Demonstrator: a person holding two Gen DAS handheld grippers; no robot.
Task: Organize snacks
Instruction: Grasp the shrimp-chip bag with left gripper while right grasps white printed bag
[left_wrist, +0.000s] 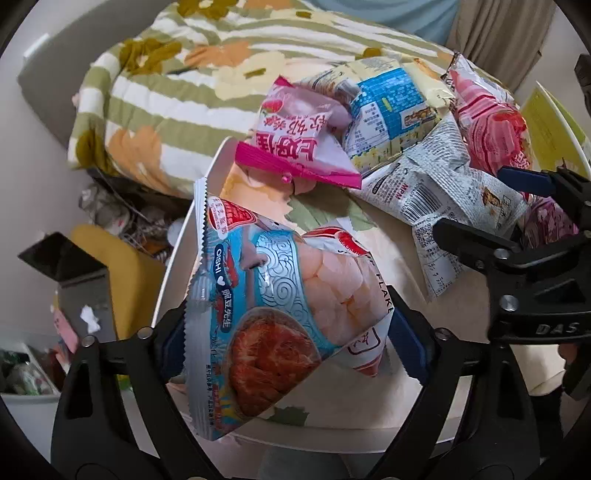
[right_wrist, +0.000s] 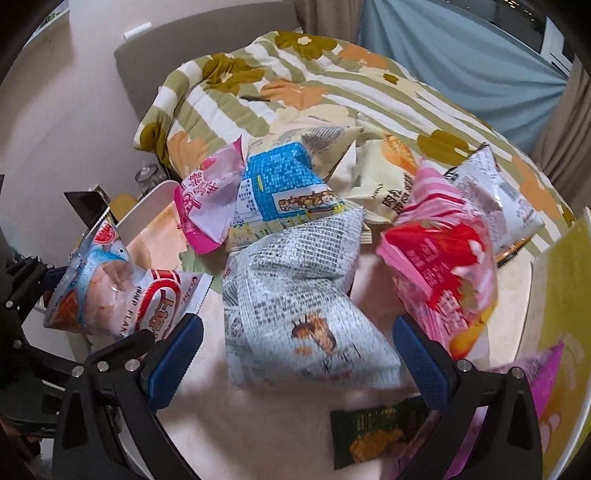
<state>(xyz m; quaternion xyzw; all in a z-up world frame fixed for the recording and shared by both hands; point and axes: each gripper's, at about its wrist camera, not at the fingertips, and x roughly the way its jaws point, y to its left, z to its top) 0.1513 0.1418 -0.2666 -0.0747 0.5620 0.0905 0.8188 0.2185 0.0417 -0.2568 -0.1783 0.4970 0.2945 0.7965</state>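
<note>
My left gripper (left_wrist: 291, 332) is shut on a blue and pink shrimp flakes bag (left_wrist: 273, 317), held over the white tray's (left_wrist: 192, 229) near left part. The same bag shows at the left of the right wrist view (right_wrist: 118, 291). My right gripper (right_wrist: 295, 354) is open, its blue pads either side of a grey newsprint-pattern snack bag (right_wrist: 295, 302) lying in the tray; it shows at the right of the left wrist view (left_wrist: 498, 218). More bags are piled behind: a pink one (right_wrist: 210, 206), a blue and white one (right_wrist: 284, 192), a red and pink one (right_wrist: 439, 266).
A cream bag (right_wrist: 384, 177) and a dark green packet (right_wrist: 376, 435) also lie in the tray. A green-striped floral quilt (right_wrist: 295, 85) covers the bed behind. A yellow stool (left_wrist: 122, 280) and clutter stand left of the tray.
</note>
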